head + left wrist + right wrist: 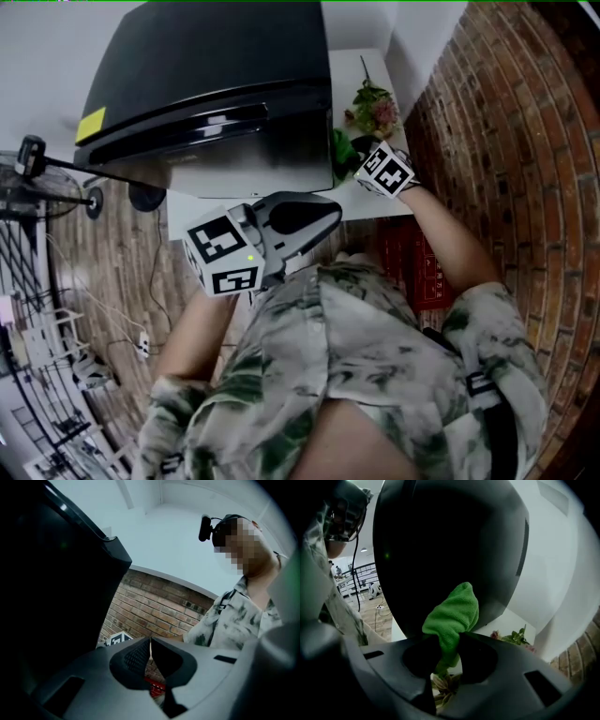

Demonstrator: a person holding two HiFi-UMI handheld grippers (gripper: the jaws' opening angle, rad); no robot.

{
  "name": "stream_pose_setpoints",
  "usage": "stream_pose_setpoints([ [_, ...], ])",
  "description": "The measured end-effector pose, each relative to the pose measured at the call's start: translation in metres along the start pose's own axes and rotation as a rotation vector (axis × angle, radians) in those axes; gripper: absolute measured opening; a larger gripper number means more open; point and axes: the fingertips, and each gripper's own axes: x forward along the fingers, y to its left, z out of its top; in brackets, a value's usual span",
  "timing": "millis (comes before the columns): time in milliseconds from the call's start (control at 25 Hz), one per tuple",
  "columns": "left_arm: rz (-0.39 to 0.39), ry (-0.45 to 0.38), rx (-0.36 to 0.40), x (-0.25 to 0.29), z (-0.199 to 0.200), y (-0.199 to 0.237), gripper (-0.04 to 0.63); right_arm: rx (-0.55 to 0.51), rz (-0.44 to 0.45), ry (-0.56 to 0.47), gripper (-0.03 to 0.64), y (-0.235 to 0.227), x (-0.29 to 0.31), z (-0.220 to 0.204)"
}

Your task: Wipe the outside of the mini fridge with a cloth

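Two grippers are held in front of a black mini fridge [216,84], which is set on a white table [345,67] beside a brick wall [506,141]. The right gripper [449,641] is clamped on a green cloth [452,613]. In the right gripper view a fold of the cloth is pinched between both jaws, and its bunched top stands up in front of the fridge's dark side panel. In the head view the cloth is seen as a green patch at the fridge's lower right corner, just ahead of the right gripper's marker cube. Whether the fabric is pressed onto the panel cannot be told. A bunch of flowers [375,108] is laid on the table beyond the right gripper, near the wall. The left gripper [150,645] is held at the table's near edge, close to the person's chest and apart from the cloth. In the left gripper view its jaws are drawn together with only a thin slit left between them, and nothing is held there. A yellow sticker [91,124] is seen on the fridge's top left corner.
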Motion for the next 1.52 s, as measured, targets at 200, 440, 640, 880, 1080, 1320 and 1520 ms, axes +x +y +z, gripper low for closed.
stream_pose_setpoints([
  [200,-0.049,-0.016,0.013,-0.021,0.0,-0.002,0.026,0.028,-0.088,-0.056,0.107,-0.014,-0.047,0.041],
  [440,-0.157,0.004,0.051,-0.075,-0.01,-0.006,0.026,0.08,-0.228,-0.064,0.107,-0.005,-0.115,0.092],
  [640,-0.252,0.013,0.097,-0.133,-0.01,-0.009,0.026,0.172,-0.392,-0.065,0.107,0.018,-0.18,0.129],
  [880,-0.323,0.05,0.109,-0.189,-0.024,-0.012,0.026,0.206,-0.558,-0.109,0.107,0.066,-0.237,0.177],
  [1080,-0.334,0.032,0.111,-0.215,-0.031,-0.016,0.026,0.169,-0.573,-0.168,0.107,0.118,-0.253,0.219],
  [1320,-0.269,0.009,0.11,-0.224,-0.027,-0.022,0.026,0.084,-0.463,-0.258,0.107,0.156,-0.237,0.268],
  [1520,-0.147,0.012,0.066,-0.261,-0.044,-0.018,0.026,0.051,-0.321,-0.353,0.107,0.196,-0.186,0.308],
])
